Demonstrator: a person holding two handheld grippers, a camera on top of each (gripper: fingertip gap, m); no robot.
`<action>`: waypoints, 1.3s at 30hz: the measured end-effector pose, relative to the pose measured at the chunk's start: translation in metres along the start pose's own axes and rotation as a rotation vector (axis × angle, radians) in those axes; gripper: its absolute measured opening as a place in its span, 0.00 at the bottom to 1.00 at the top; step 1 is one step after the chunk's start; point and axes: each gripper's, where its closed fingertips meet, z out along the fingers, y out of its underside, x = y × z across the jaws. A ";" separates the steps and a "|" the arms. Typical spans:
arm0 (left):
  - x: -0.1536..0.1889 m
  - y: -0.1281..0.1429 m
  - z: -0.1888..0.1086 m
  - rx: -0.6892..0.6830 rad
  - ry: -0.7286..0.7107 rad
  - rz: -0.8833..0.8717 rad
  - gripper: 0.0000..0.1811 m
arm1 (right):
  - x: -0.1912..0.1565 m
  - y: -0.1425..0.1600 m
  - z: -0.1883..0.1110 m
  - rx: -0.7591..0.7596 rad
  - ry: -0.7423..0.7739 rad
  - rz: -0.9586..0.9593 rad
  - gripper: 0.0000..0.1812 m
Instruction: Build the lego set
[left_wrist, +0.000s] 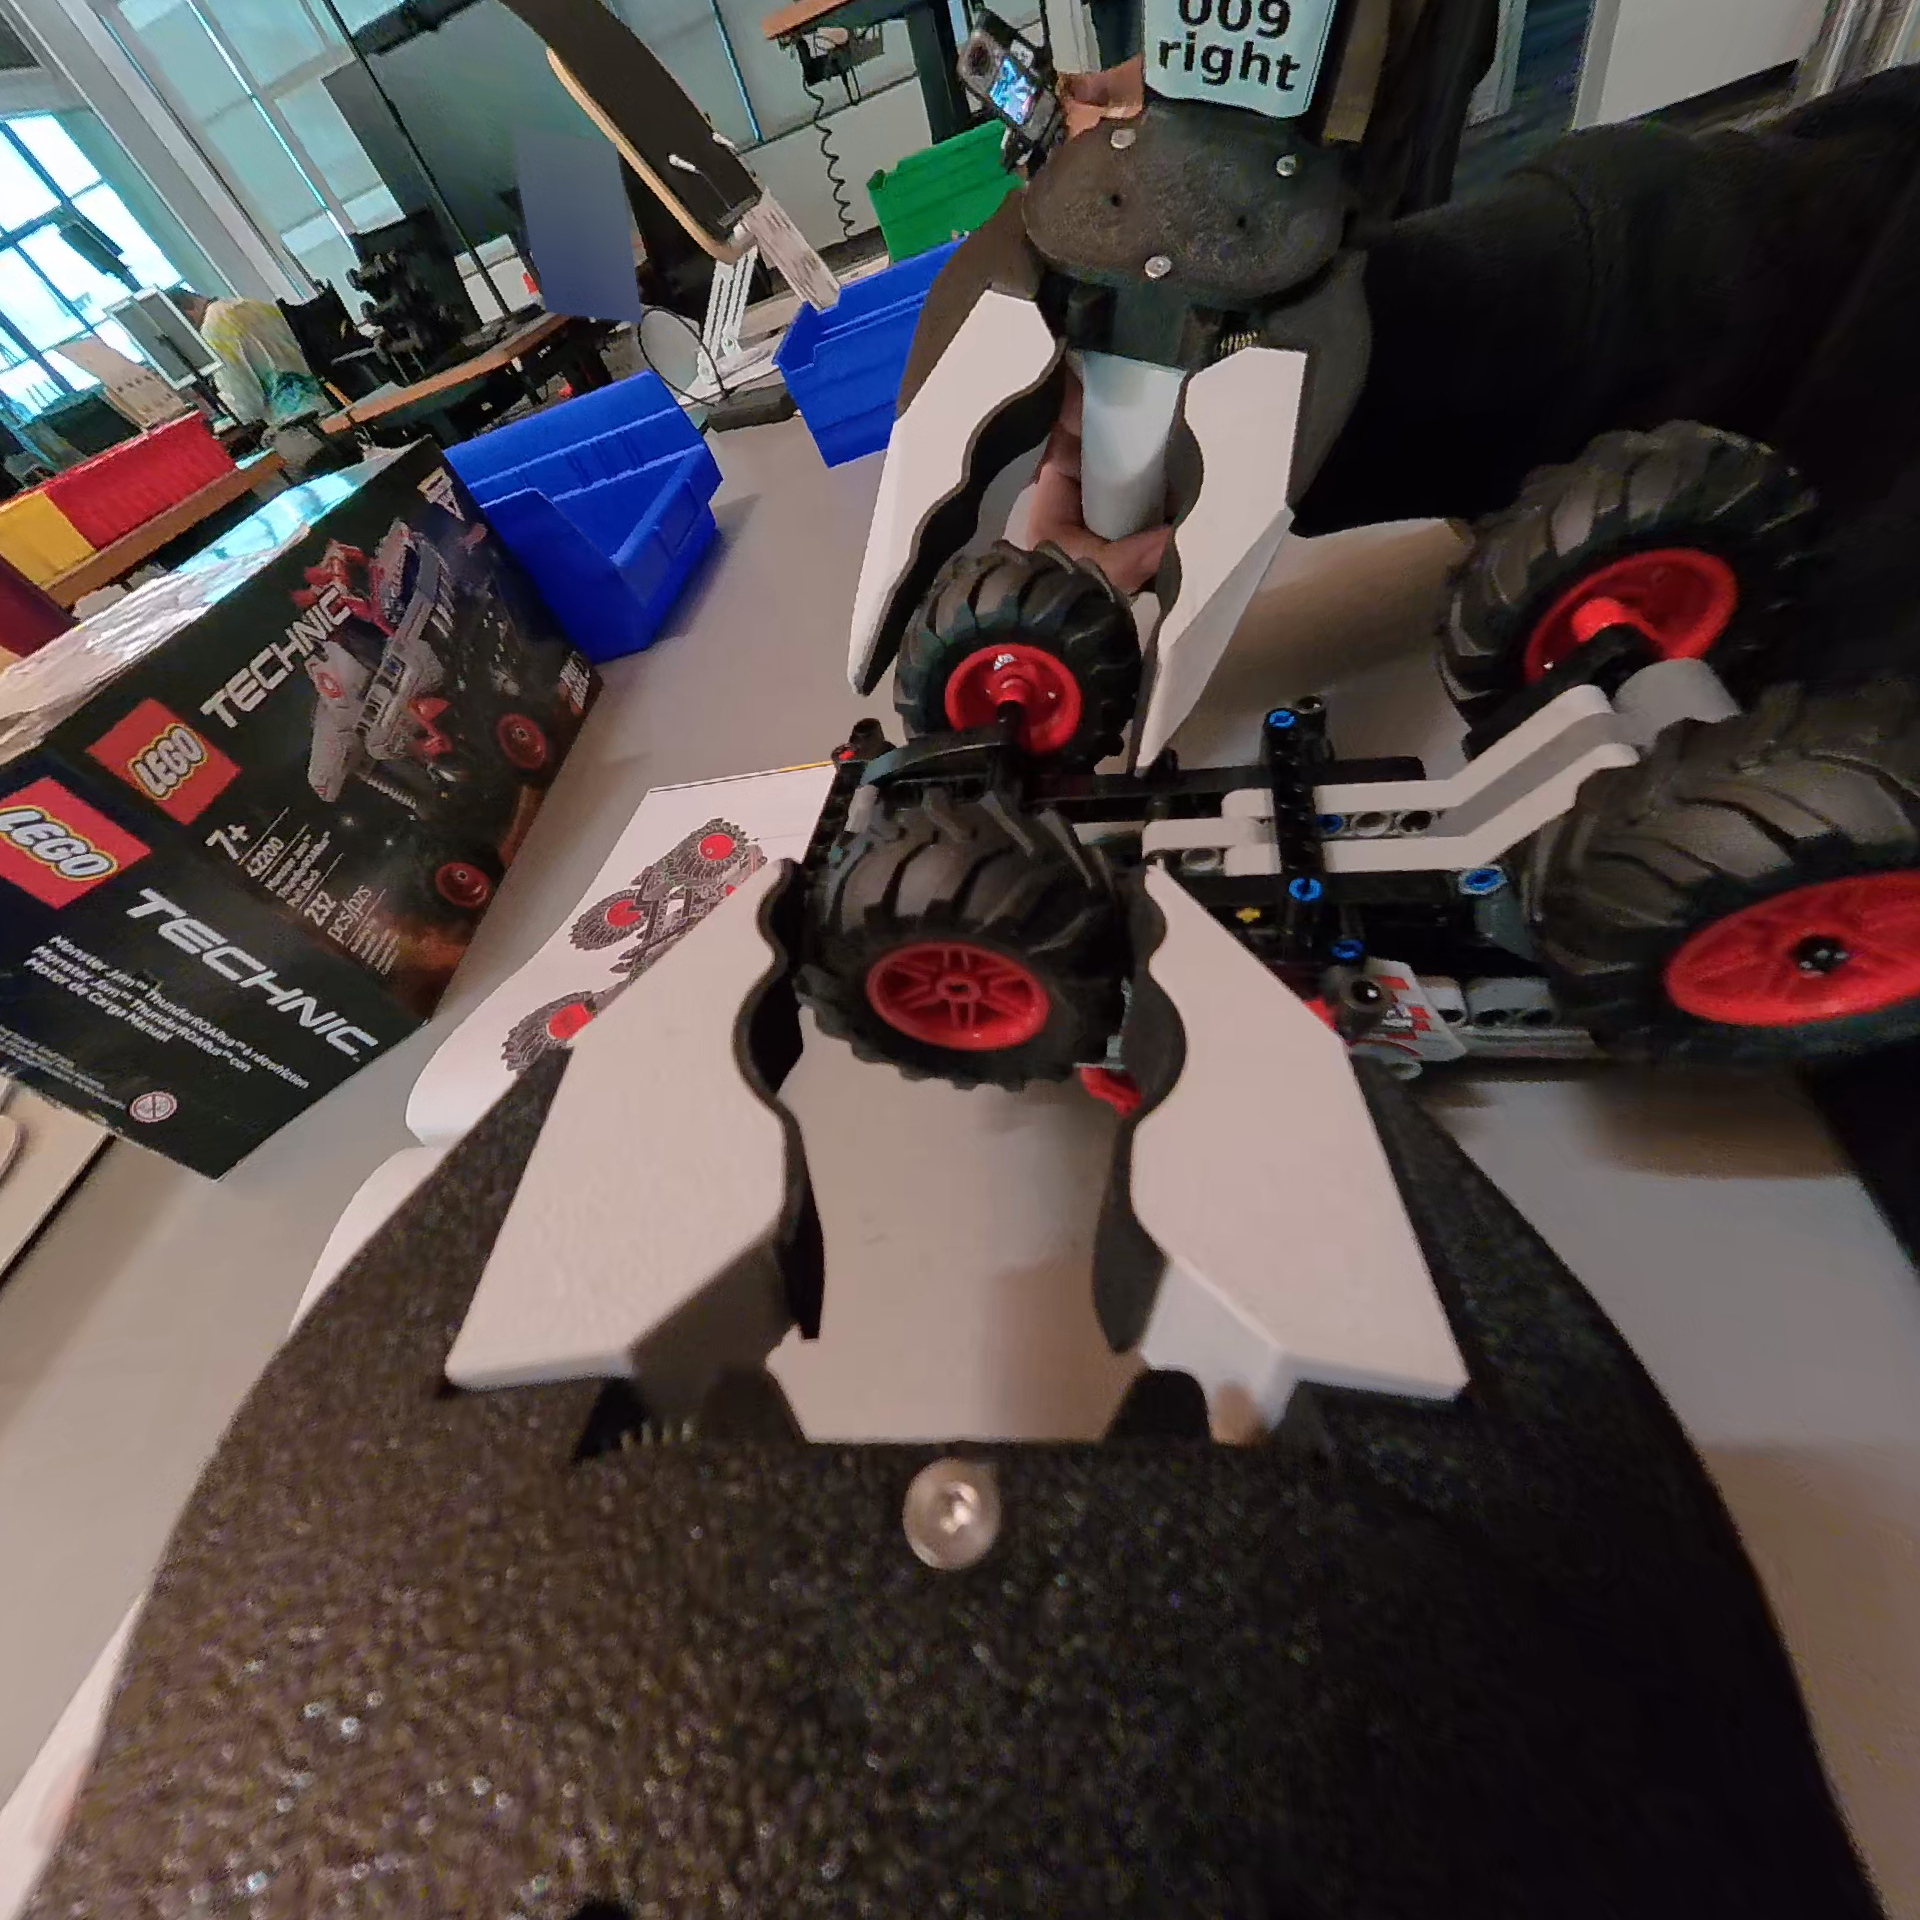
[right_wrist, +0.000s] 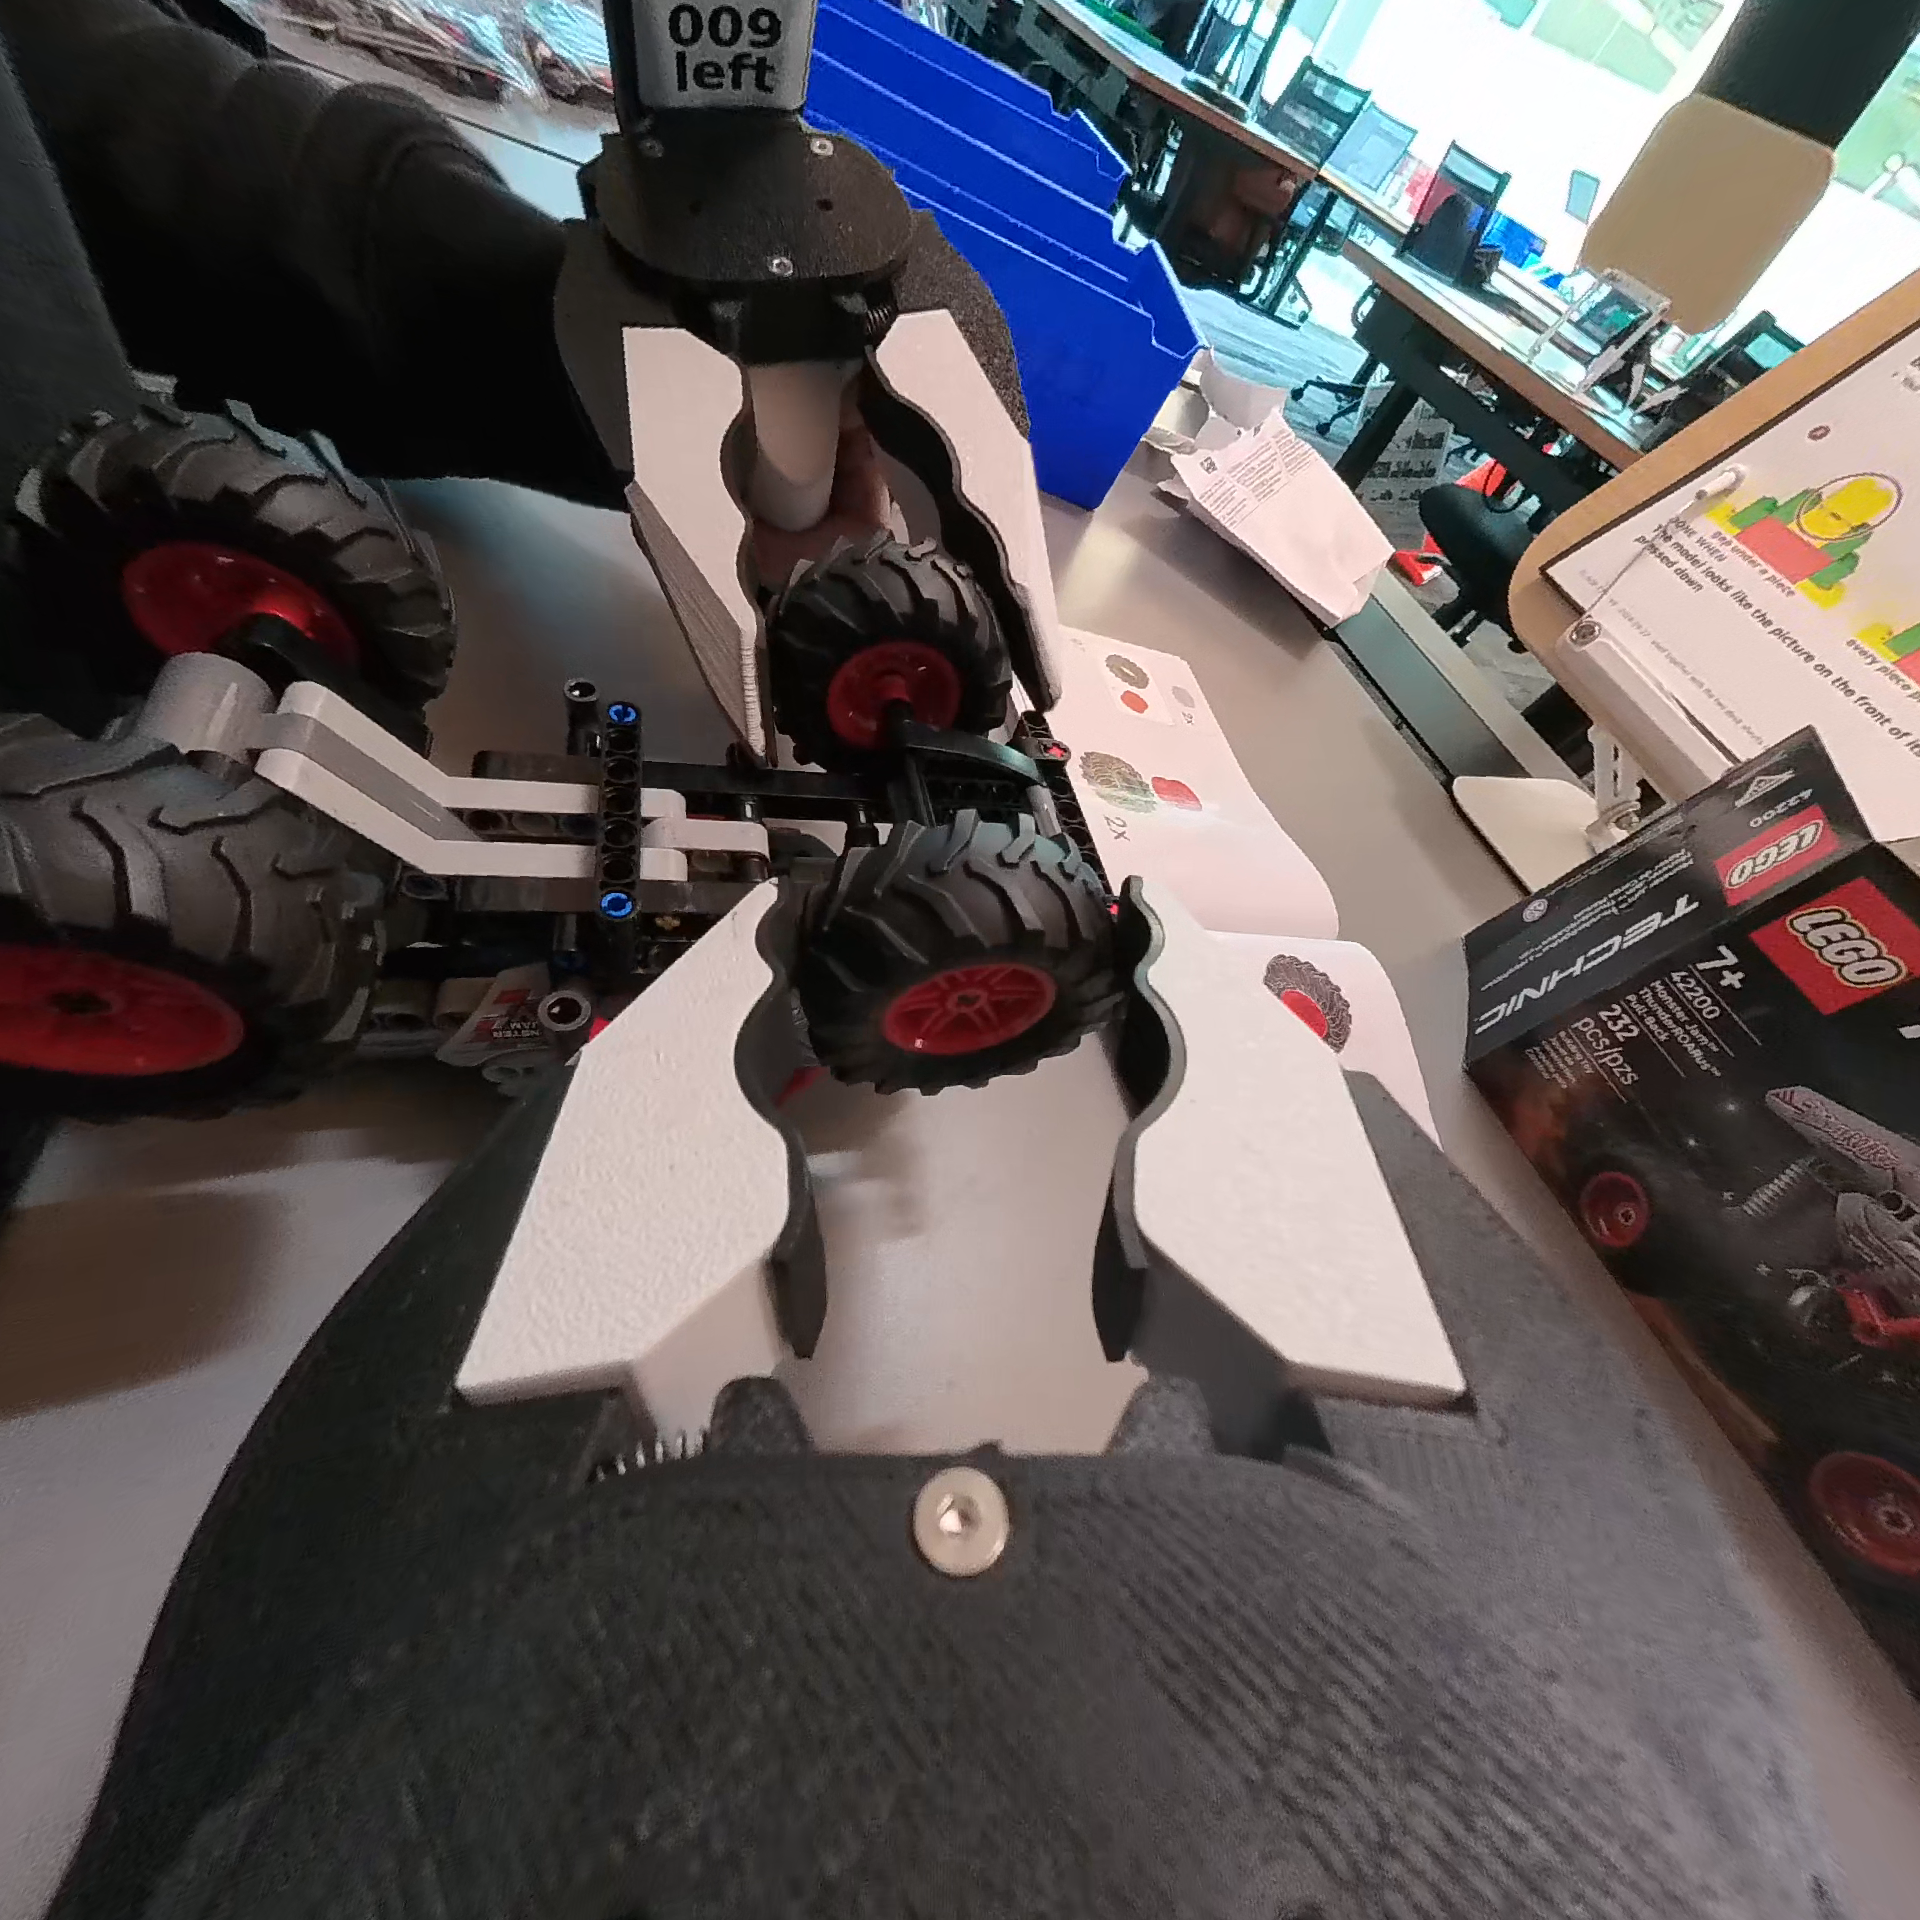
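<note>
A black and white Lego Technic chassis (left_wrist: 1299, 821) lies on the grey table with big black tyres on red hubs. My left gripper (left_wrist: 966, 914) is shut on the near front wheel (left_wrist: 956, 992); both fingers press on the tyre. My right gripper (left_wrist: 1013, 691) comes from the opposite side and is shut on the other front wheel (left_wrist: 1013, 623). In the right wrist view my right gripper (right_wrist: 951, 925) holds its wheel (right_wrist: 966, 1003), and the left gripper (right_wrist: 896, 707) holds the far wheel (right_wrist: 894, 623). The chassis (right_wrist: 613, 810) runs left to two rear wheels (right_wrist: 229, 603).
The Lego box (left_wrist: 260, 831) stands left of the model and shows at the right in the right wrist view (right_wrist: 1714, 1039). An open instruction booklet (left_wrist: 623, 935) lies under the front wheels. Blue bins (left_wrist: 603, 499) stand behind. A board on a stand (right_wrist: 1766, 571) and crumpled paper (right_wrist: 1278, 499) are beyond. Some 4 centimetres of space lies between my two pairs of fingers.
</note>
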 end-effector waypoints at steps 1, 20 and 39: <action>0.000 0.000 0.000 0.002 -0.004 -0.002 0.33 | 0.000 0.000 0.000 0.000 0.000 0.000 0.33; 0.005 -0.004 0.003 0.022 0.020 0.003 0.34 | -0.002 0.000 -0.008 0.064 -0.040 0.077 0.34; 0.003 -0.002 0.009 0.038 0.020 0.002 0.35 | -0.001 -0.002 0.000 0.071 0.026 0.021 0.35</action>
